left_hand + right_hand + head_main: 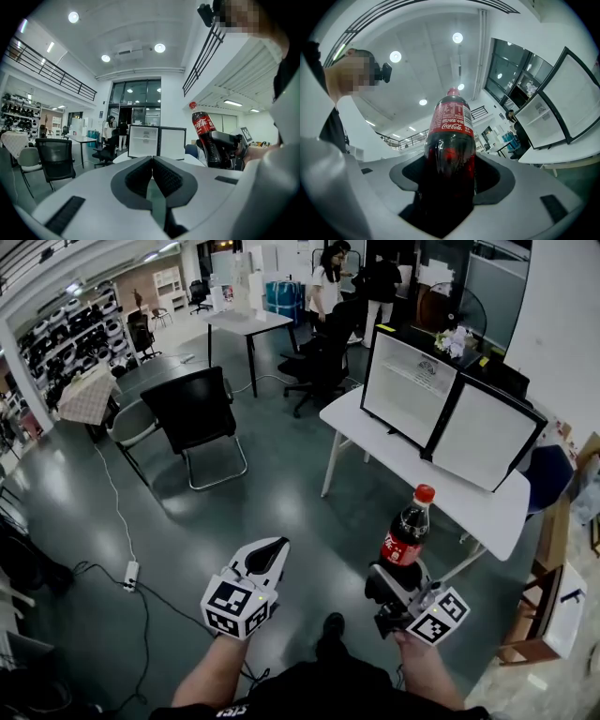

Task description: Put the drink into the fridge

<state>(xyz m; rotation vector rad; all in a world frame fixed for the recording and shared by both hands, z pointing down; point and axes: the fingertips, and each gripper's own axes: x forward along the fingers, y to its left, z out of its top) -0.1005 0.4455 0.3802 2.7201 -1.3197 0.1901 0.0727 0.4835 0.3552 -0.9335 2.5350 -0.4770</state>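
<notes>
A cola bottle (407, 532) with a red cap and red label stands upright in my right gripper (389, 585), which is shut on its lower body. In the right gripper view the cola bottle (449, 154) fills the gap between the jaws. My left gripper (265, 557) is shut and empty, held to the bottle's left; its jaws meet in the left gripper view (152, 174), where the bottle (204, 136) shows at right. The small white fridge (448, 406) stands on a white table (487, 507) ahead, both doors swung open, its shelves bare.
A black chair (197, 418) and office chairs (319, 362) stand on the grey floor to the left. A power strip (130, 575) and cable lie at left. Two people (328, 282) stand far back by another table (246, 324). Wooden furniture (548, 606) at right.
</notes>
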